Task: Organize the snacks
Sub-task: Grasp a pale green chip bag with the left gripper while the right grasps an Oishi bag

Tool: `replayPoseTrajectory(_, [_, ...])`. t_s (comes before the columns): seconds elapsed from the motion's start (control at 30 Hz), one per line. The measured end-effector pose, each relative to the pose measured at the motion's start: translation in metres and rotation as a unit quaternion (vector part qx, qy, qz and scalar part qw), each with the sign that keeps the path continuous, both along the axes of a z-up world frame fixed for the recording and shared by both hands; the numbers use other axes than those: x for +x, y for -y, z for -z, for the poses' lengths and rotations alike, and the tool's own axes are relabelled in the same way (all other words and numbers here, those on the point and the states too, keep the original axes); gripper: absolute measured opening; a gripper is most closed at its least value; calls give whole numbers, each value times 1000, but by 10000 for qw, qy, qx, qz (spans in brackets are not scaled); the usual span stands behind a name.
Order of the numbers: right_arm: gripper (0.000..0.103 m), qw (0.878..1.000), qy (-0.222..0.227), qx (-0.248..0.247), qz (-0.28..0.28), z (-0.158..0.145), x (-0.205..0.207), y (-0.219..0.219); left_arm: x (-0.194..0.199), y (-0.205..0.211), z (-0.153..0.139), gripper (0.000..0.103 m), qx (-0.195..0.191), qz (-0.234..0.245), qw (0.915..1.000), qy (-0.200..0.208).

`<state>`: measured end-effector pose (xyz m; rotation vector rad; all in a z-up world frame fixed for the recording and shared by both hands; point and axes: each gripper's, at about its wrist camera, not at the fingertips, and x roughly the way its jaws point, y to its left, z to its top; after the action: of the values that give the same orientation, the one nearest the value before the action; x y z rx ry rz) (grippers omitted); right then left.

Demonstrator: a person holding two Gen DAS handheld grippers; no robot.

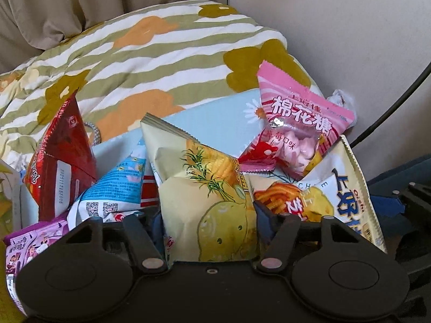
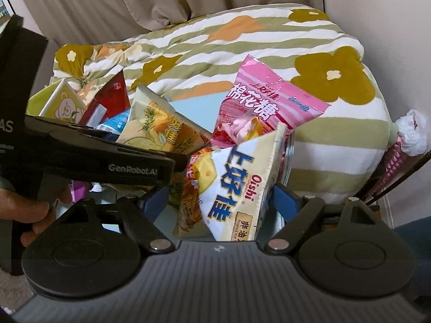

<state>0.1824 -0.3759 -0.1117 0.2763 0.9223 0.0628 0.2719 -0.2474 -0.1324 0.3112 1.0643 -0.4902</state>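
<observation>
Several snack bags stand packed together in a pale blue box (image 1: 215, 123). My left gripper (image 1: 208, 215) has its blue fingers on both sides of a pale yellow potato chip bag (image 1: 210, 202), gripping it. My right gripper (image 2: 215, 202) has its fingers either side of a cream Oishi bag (image 2: 237, 185) and grips it. The Oishi bag also shows in the left wrist view (image 1: 347, 193). A pink marshmallow bag (image 1: 299, 123) stands behind it, also seen in the right wrist view (image 2: 266, 102). The left gripper body (image 2: 102, 158) crosses the right wrist view, over the potato bag (image 2: 159, 123).
A red bag (image 1: 64, 161), a blue-white bag (image 1: 118, 188) and a purple bag (image 1: 29, 245) sit at the left. A striped flowered quilt (image 1: 150, 62) lies behind, curtain above. A bear-print box (image 2: 64, 102) is at the left. A black cable (image 1: 398, 99) runs at right.
</observation>
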Motion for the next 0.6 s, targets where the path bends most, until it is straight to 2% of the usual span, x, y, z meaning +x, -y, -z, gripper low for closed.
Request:
replayPoseTrajectory(0.07, [95,10000,-40,33,-7,3,2,1,-1,0,0,61,67,26,10000,42])
replayPoseTrajectory(0.27, [95,9999,-155,23,-43,10,11,1,-6,-2,-1,55,97,99,9999,100])
replayPoseTrajectory(0.6, [95,9993,-267,66,-245,21,20,0,-18,-1,-9,50,211,233,9988,387])
